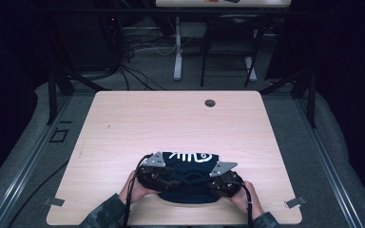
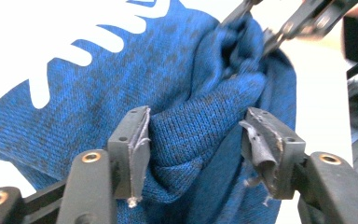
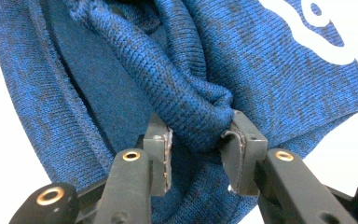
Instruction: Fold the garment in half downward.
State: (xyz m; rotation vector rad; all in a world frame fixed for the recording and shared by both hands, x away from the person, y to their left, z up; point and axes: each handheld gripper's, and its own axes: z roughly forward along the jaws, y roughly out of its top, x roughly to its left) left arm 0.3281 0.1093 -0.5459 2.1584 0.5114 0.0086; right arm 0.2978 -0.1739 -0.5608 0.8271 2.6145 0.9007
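Observation:
A dark blue knit garment (image 1: 190, 164) with a white print lies near the front edge of the pale wooden table (image 1: 171, 118). My left gripper (image 1: 164, 178) is at its left side. In the left gripper view, this gripper (image 2: 193, 140) stands open, with a raised fold of the knit (image 2: 191, 135) between the jaws and a gap at the right pad (image 2: 256, 144). My right gripper (image 1: 214, 183) is at the garment's right side. In its own view it (image 3: 200, 140) is shut on a bunched roll of the fabric (image 3: 186, 107). Its jaws also show in the left gripper view (image 2: 279, 23), pinching the cloth.
A small round cable hole (image 1: 210, 103) sits near the table's far edge. Beyond the table are a desk leg (image 1: 177, 52), a dark chair frame (image 1: 228, 47) and loose cables (image 1: 138, 71) on the floor. Metal rails run along both sides.

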